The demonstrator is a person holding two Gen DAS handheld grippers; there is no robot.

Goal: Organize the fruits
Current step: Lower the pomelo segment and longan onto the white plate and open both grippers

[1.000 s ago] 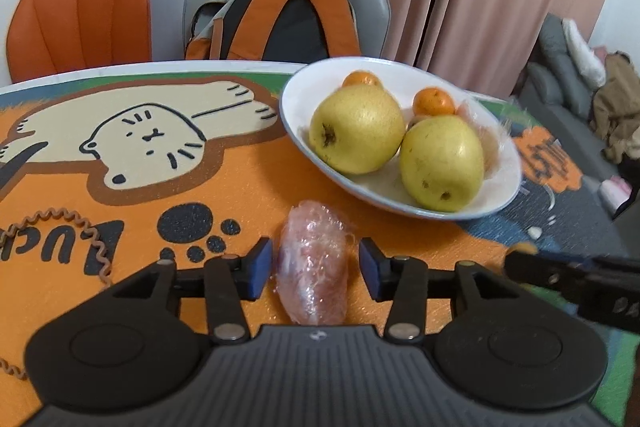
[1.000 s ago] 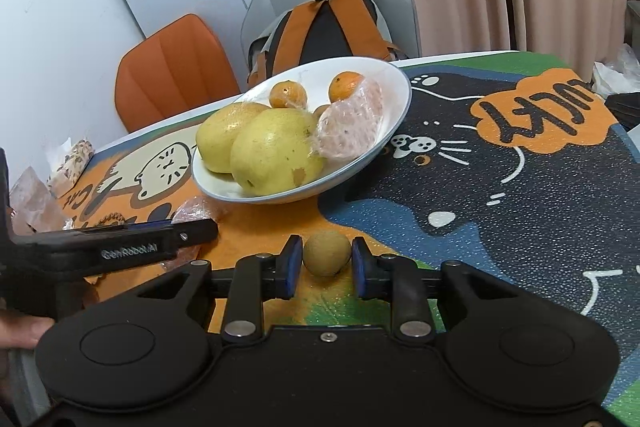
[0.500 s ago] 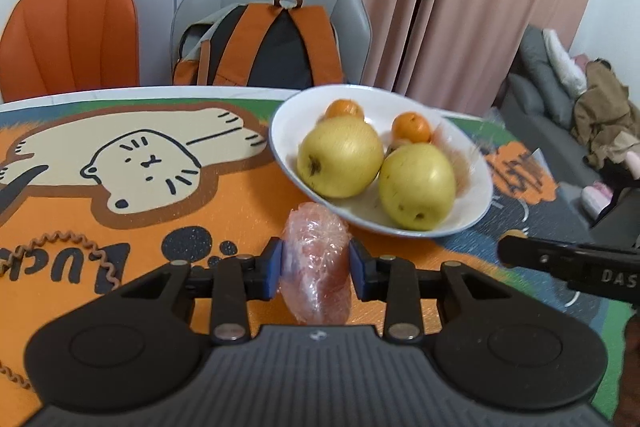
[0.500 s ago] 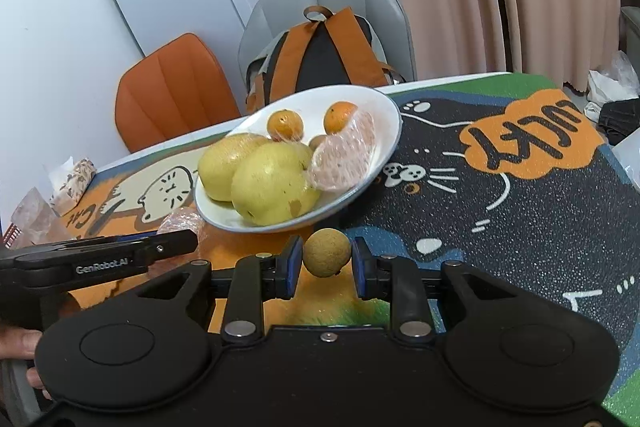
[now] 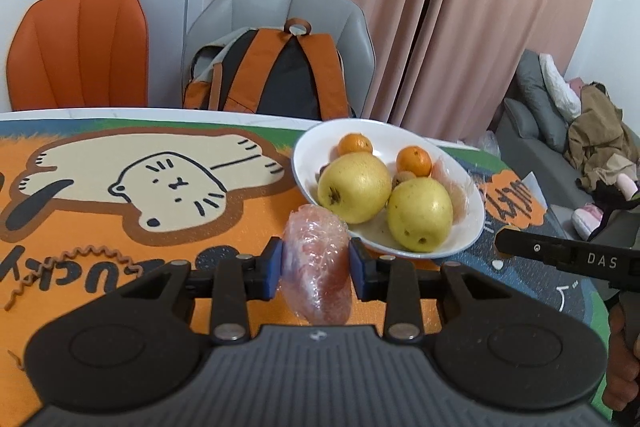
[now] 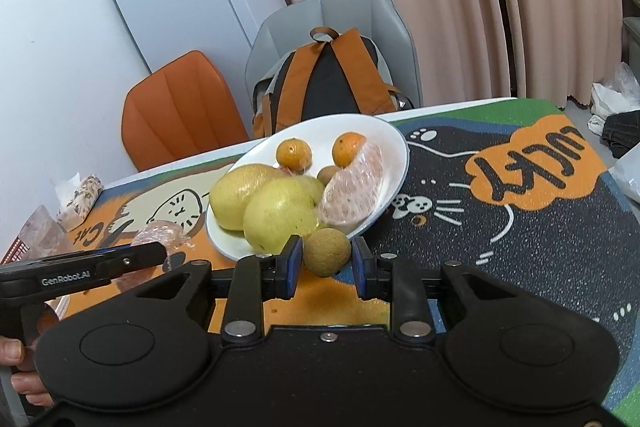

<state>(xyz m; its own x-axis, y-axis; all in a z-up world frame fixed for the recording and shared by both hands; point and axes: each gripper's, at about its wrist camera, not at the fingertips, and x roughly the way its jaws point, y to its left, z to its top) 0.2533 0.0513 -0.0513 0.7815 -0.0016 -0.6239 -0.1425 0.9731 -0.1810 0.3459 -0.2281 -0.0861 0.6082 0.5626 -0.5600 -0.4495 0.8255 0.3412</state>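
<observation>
Left tongs (image 5: 316, 265) marked "GenRobot.AI" pinch wrapped fruit (image 5: 316, 267), right tongs (image 6: 325, 263) w/ "DAS" pinch brown fruit (image 6: 326, 253).

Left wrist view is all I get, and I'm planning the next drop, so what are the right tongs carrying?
Observer: The right tongs grip a small round brown fruit, just in front of the bowl's near rim.
Operator: Anything else out besides my wrapped fruit piece?
Observer: Yes, two clear-wrapped packets lie at the table's far left; I can't tell what's in them.
</observation>
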